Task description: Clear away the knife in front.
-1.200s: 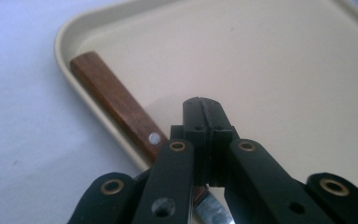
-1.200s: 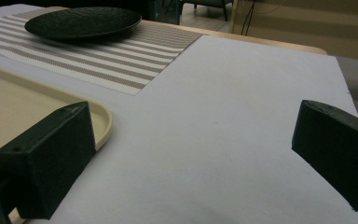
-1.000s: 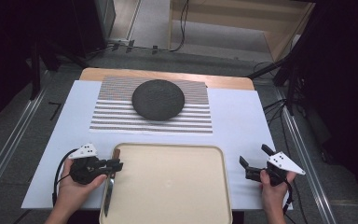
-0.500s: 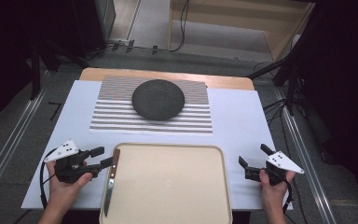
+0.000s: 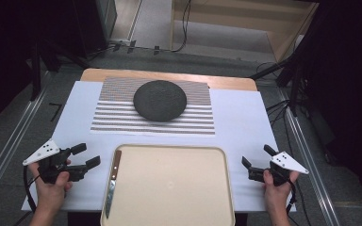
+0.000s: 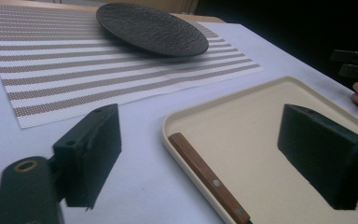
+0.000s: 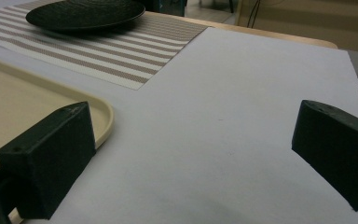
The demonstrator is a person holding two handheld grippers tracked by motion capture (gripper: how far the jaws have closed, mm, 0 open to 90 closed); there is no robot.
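Down at the lower left of the high view we see the left claw (image 5: 85,157) held in a hand (image 5: 51,188) over the white counter (image 5: 245,122), its jaws spread apart and gripping nothing, pointing toward the tray. In the left gripper view the same two black jaws stand wide, with the tray's corner and the knife handle between them farther off.

Just right of that claw lies the knife (image 5: 111,182), resting along the left inner edge of the cream tray (image 5: 169,188), wooden handle toward the top of the frame and blade toward the bottom. The tray sits at the lower centre of the high view, and its bed is otherwise bare.

Above the tray, at the upper centre, we find a striped placemat (image 5: 113,117) with a dark round plate (image 5: 160,100) lying on it. In the left gripper view the plate (image 6: 151,29) sits at the upper middle on the mat.

At the lower right of the high view the right claw (image 5: 257,159) is held in the other hand (image 5: 275,193), just beside the tray's right edge, jaws parted and empty. The right gripper view shows them wide apart over bare white counter.
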